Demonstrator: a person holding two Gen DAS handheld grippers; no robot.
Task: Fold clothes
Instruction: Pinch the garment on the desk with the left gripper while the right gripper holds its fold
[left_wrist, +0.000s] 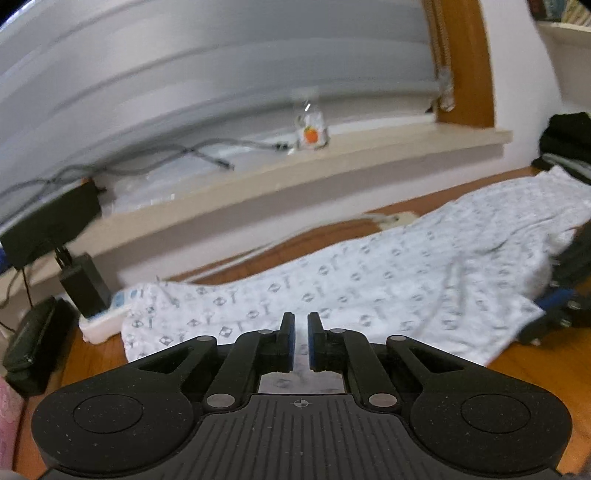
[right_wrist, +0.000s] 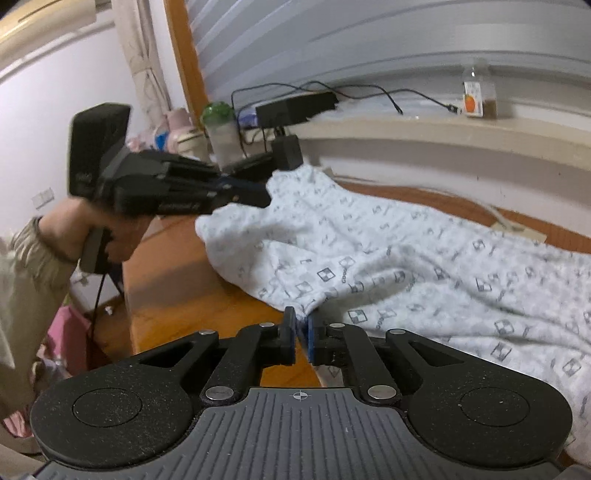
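Wooden tabletop (left_wrist: 92, 354) under a pale window sill (left_wrist: 332, 162), with a white patterned garment (left_wrist: 406, 280) spread lengthwise just below the sill. Rumpled along the edge away from the sill, and by the look of it not yet folded over.

Likely trouble first:
- Could slip. Only a small peak of hem caught in the right gripper (right_wrist: 301, 321), on the garment's edge far from the sill. Apt to pull free under a quick lift or a hard tug toward the sill.
- Could twist. Two holds well apart along that far edge, so liable to skew the fold and lay it crooked against the sill if raised unevenly.
- Could snag. White plastic block (left_wrist: 103, 321) touching the garment's end below the sill, part of it under the cloth. Likely to be dragged along or tipped if that end is swept across.
- Less worrying: small bottle (left_wrist: 312, 133) and loose grey cables (left_wrist: 199, 151) up on the sill itself, clear of the cloth unless the fold is thrown high.

Tongs now:
- Left gripper (left_wrist: 301, 319): nearly closed, with a narrow slit left. Seen from the right wrist, clamped on a raised corner of the garment.
- Right gripper: pinched tight on the bunched hem, cloth puckering into the blue pads (right_wrist: 311, 332).
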